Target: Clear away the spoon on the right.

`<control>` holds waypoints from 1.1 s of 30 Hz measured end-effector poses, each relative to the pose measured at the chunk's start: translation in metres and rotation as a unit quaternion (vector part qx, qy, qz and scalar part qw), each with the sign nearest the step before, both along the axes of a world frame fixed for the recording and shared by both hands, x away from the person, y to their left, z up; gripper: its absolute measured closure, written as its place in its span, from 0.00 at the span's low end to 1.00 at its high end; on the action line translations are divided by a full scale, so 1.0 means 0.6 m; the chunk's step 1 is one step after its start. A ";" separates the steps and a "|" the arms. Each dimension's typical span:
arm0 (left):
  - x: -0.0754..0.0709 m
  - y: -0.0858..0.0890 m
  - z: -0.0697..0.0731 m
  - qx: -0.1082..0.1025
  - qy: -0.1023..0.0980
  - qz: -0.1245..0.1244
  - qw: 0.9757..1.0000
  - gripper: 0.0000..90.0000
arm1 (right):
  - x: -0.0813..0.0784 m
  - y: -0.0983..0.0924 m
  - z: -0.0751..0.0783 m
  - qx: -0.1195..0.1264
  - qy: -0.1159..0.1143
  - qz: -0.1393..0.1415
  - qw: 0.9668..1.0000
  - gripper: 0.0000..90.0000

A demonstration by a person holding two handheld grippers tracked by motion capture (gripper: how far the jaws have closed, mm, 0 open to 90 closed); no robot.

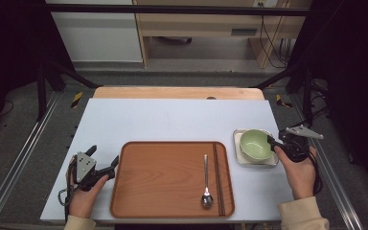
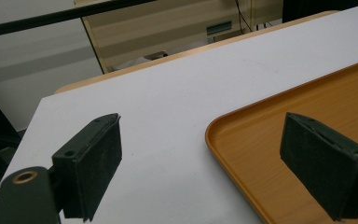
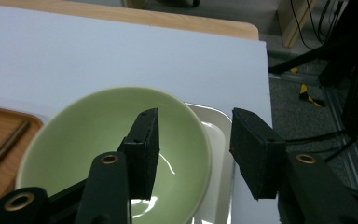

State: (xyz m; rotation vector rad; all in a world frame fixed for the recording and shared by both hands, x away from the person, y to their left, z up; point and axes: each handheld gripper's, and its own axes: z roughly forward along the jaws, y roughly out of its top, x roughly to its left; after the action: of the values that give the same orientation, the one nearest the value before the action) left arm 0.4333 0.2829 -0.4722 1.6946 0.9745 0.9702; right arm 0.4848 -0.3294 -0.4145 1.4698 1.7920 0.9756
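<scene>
A pale green bowl (image 1: 255, 143) stands on a white square dish (image 1: 238, 143) just right of the wooden tray (image 1: 163, 187). My right gripper (image 1: 270, 141) is at the bowl's right side. In the right gripper view the bowl's (image 3: 98, 135) rim runs between the jaws of my right gripper (image 3: 193, 130): one jaw hangs inside the bowl, the other outside over the dish (image 3: 216, 135). Gaps show on both sides of the rim. My left gripper (image 1: 105, 154) rests open at the tray's left edge; my left gripper (image 2: 200, 135) has the tray (image 2: 307, 107) corner between its jaws, which hold nothing.
A metal spoon (image 1: 206, 184) and a pair of dark chopsticks (image 1: 218, 177) lie lengthwise on the tray's right part. The white tabletop (image 1: 172, 120) stretches bare behind the tray. Dark frame posts stand at both sides, and the table edge runs close right of the dish.
</scene>
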 end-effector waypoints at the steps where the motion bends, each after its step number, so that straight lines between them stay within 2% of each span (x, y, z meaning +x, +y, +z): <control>1: 0.000 0.000 0.000 0.001 -0.001 0.000 1.000 0.14 | 0.002 -0.003 -0.003 -0.001 0.004 -0.003 1.000 0.59; 7: 0.000 -0.002 0.001 -0.001 -0.005 0.002 1.000 0.14 | 0.012 -0.011 -0.014 0.009 0.029 -0.010 0.999 0.59; 11: -0.001 -0.002 0.001 0.001 -0.006 0.002 1.000 0.14 | 0.019 -0.013 -0.023 0.015 0.046 -0.004 0.999 0.59; 12: -0.001 -0.002 0.001 0.001 -0.006 0.002 1.000 0.14 | 0.021 -0.014 -0.025 0.011 0.047 -0.001 0.999 0.60; 16: -0.001 -0.002 0.001 -0.002 -0.006 0.003 1.000 0.14 | 0.027 -0.015 -0.030 0.024 0.058 0.001 0.998 0.60; 26: -0.001 -0.003 0.001 0.001 -0.006 0.002 1.000 0.14 | 0.037 -0.012 -0.043 0.036 0.086 0.002 0.996 0.64; 33: -0.002 -0.002 0.001 0.001 -0.007 0.002 1.000 0.14 | 0.043 -0.011 -0.049 0.039 0.096 0.010 0.995 0.69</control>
State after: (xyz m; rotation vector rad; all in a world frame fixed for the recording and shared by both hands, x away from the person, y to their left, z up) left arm 0.4320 0.2815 -0.4714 1.6848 0.9686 0.9848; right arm 0.5108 -0.3362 -0.4440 1.6459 1.9247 0.9513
